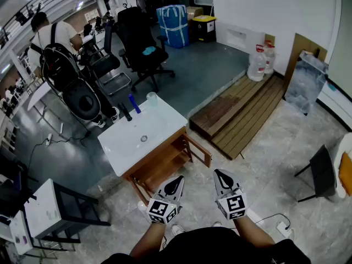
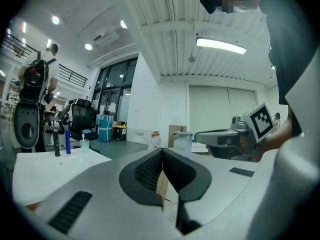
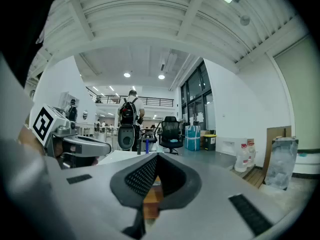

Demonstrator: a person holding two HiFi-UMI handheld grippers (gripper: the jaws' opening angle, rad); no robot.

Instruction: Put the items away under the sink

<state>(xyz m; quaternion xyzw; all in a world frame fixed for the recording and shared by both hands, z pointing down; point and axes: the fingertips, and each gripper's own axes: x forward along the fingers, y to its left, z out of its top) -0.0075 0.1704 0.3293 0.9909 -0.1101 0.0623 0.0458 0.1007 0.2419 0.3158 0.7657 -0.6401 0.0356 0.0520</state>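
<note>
Left tool (image 1: 175, 185) and right tool (image 1: 222, 176) are hovering, jaws together, empty, before the white surface (image 1: 118, 147). Blue bottle (image 1: 134, 103), black item (image 1: 125, 112) and cup (image 1: 152, 98) are standing at its far edge. Likely approaching; next, reaching over and opening on one.

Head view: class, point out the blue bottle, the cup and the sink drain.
blue bottle (image 1: 135, 104), head view, middle of its body.
cup (image 1: 152, 99), head view, its side wall.
drain (image 1: 143, 138), head view, its centre.
</note>
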